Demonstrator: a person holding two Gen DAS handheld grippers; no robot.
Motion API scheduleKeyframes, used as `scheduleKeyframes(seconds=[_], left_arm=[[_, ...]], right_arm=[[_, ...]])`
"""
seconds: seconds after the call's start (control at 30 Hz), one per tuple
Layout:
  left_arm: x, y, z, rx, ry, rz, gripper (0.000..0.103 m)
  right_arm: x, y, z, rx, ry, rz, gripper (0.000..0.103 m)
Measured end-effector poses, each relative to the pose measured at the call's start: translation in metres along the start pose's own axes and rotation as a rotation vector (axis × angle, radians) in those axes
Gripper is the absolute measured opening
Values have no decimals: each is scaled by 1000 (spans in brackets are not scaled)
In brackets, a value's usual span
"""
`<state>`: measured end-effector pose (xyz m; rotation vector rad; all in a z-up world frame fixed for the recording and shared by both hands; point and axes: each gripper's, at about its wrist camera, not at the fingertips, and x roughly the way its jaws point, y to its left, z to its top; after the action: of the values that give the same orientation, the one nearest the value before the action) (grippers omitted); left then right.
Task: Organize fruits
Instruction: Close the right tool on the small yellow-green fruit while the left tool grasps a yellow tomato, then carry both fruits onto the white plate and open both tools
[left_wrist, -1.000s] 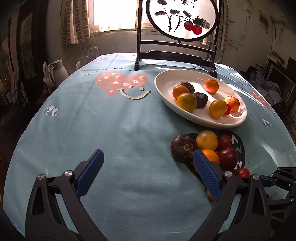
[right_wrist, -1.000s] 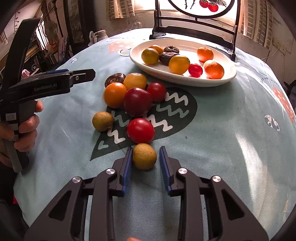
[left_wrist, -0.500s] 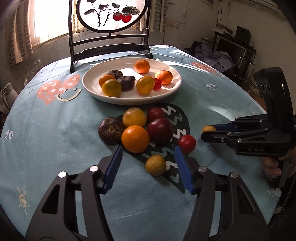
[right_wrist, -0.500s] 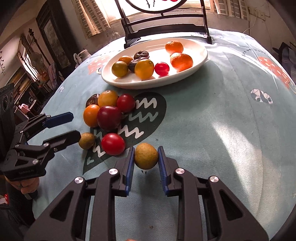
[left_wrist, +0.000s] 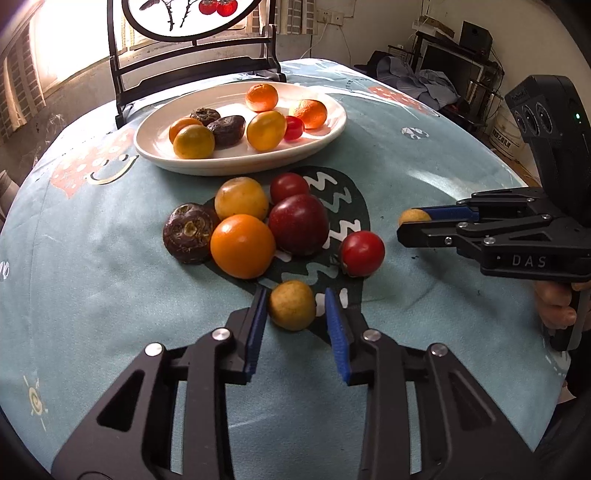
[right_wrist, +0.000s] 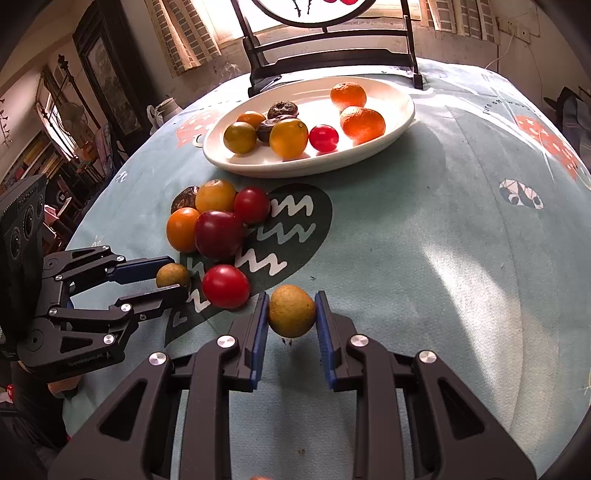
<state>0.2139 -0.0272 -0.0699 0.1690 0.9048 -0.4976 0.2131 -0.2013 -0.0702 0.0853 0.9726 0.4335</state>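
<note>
Two tan fruits, one per gripper. Your right gripper (right_wrist: 291, 314) clamps its tan fruit (right_wrist: 291, 311) clear of the cloth; the white plate (right_wrist: 369, 155) lies straight ahead. Your left gripper (left_wrist: 293, 310) is closing around the other tan fruit (left_wrist: 291, 304), on the table beside the red tomato (left_wrist: 362, 253).

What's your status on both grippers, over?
Right gripper shut on tan fruit, lifted clear. Left gripper jaws closing around second tan fruit on the cloth. Red tomato close beside it.
</note>
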Motion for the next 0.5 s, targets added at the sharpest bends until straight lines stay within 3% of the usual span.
scheduleKeyframes(seconds=[0.3, 0.5], left_arm=[[-3, 1, 1, -7, -14, 5, 27], [-19, 13, 7, -89, -70, -67, 27]], right_arm=[[-4, 1, 0, -10, -21, -2, 26], [-10, 5, 4, -38, -72, 36, 26]])
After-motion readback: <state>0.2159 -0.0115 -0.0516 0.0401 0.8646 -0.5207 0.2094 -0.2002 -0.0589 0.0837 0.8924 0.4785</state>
